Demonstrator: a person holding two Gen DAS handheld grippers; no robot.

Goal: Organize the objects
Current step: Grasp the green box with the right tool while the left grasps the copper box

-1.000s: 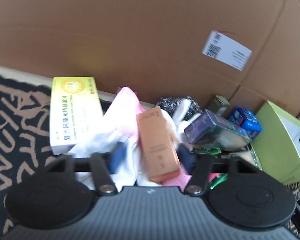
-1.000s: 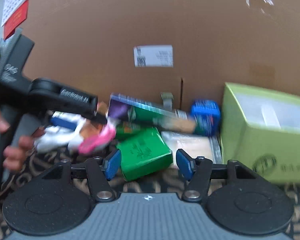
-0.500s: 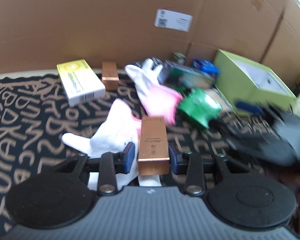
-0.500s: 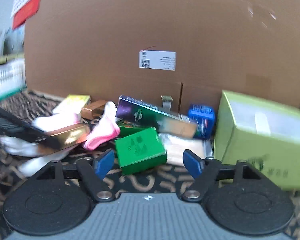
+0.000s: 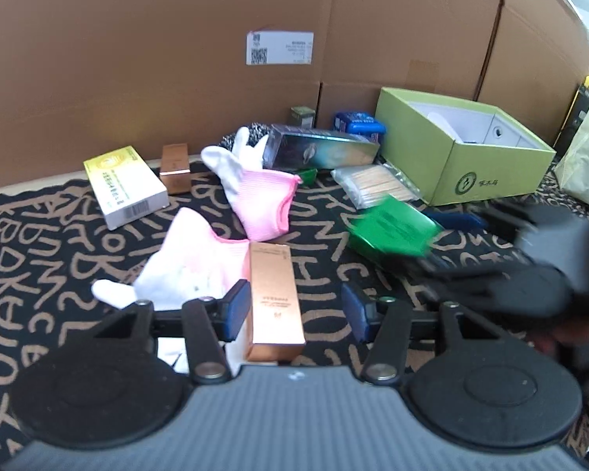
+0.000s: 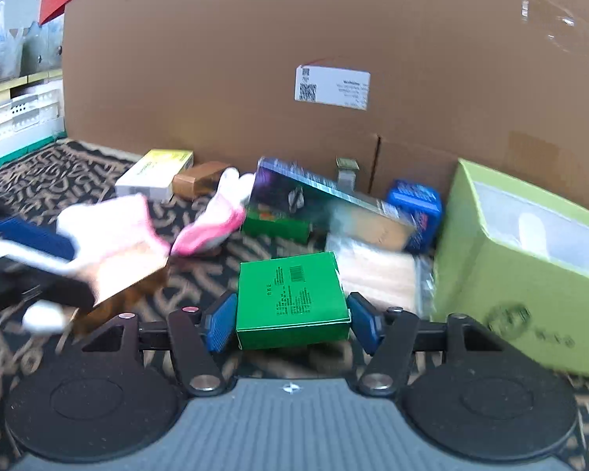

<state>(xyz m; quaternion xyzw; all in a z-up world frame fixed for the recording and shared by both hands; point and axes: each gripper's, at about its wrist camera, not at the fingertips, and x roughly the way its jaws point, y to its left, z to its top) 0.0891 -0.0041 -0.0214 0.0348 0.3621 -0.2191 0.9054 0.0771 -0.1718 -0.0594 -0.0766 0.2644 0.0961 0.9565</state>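
A pair of handheld grippers works through a scatter of packages on a black cloth point(image 5: 51, 259) patterned with tan letters, backed by a wall of cardboard boxes point(image 5: 176, 59).

The left gripper point(image 5: 296, 308) has just been opening; its jaws now stand spread around a copper-coloured carton point(image 5: 273, 298), the left pad close against the carton's side and the right pad clearly apart from it, so the carton lies released on the cloth, partly over a white-and-pink glove point(image 5: 192, 263). The right gripper point(image 6: 290, 324) has just been narrowing on a green box point(image 6: 292, 298); its pads flank the box's two sides, very close, though whether they actually press it cannot be told (the frame is slightly blurred).

Both are thin paperboard cartons, likely light and stiff but easy to dent, with smooth printed faces that could slip. The sensible hold is across the short width near the middle, with modest pressure. The gloves are soft and will sag from any pinch.

The one open container is a lime-green box point(image 5: 487, 165) at the right. A white insert with a round hole lines its inside; what else it holds cannot be made out. Beside it lie a clear packet of wooden sticks point(image 5: 377, 180), a long dark carton point(image 5: 318, 151) and a blue pack point(image 5: 359, 121).
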